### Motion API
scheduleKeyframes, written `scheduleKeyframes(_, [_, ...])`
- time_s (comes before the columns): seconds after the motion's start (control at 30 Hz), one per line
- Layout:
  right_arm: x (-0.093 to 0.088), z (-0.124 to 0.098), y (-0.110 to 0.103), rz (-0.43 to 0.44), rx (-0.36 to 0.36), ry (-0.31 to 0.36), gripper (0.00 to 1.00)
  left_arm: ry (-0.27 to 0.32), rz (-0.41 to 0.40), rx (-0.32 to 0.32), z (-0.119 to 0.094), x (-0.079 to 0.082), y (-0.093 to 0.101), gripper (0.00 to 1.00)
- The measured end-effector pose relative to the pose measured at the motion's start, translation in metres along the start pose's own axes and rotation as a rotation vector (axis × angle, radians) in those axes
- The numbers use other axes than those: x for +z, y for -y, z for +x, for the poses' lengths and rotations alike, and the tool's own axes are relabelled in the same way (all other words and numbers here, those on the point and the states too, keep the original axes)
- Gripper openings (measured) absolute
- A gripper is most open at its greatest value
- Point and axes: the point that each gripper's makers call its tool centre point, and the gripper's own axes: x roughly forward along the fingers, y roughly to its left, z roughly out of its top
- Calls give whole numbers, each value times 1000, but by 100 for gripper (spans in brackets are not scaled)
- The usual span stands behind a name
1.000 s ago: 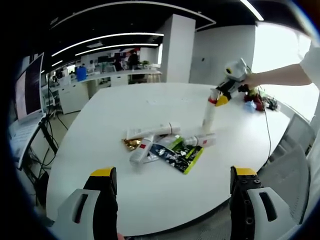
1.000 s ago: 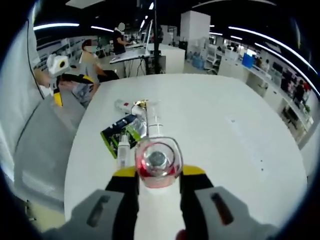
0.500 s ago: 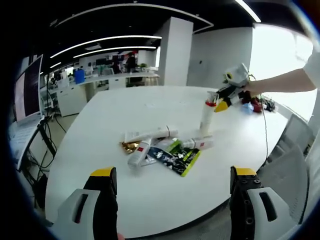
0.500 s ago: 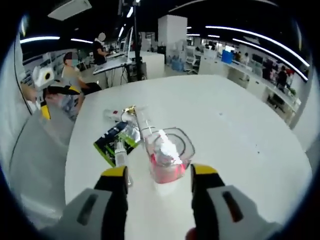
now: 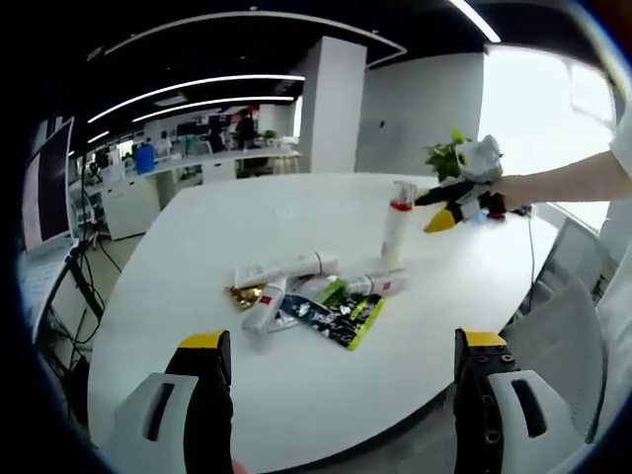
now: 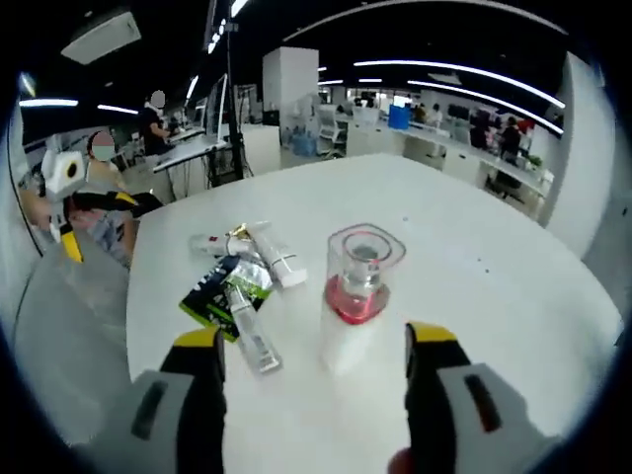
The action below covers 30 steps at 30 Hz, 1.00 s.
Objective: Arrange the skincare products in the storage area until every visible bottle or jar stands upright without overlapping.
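Standing: you have one bottle (image 6: 354, 301) upright on the table (image 6: 494, 326).
Lying: three tubes (image 6: 249, 326), one green sachet (image 6: 209, 288).
Right gripper (image 6: 314, 360): released, clear of it.
Left gripper (image 5: 338, 363): spread, empty.

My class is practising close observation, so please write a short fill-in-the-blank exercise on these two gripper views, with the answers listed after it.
1. The tall white bottle stands ____ on the table.
2. The right claw is ____, its jaws on either side of that bottle.
3. The band under the bottle's clear cap is ____.
4. The other tubes near the green sachet are lying ____.

Answers: upright; open; red; down
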Motion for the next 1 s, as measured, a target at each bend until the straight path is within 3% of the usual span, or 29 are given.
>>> scheduleKeyframes(0.13, [7,-10,-5,32,-42,43,79,-1,12,-12,0,-1,3,91])
scheduleKeyframes(0.2, [16,-15,-12,87,-46,102,81,0,17,-15,0,-1,4,91])
scheduleKeyframes(0.33, [19,-25,-30,104,-64,129,86,7,20,-16,-1,0,4,91])
scheduleKeyframes(0.83, [-12,-48,-87,173,-114,138,99,15,39,-12,-3,1,4,90])
scheduleKeyframes(1.0, [-14,-63,-96,246,-165,182,100,13,45,-17,-3,2,5,90])
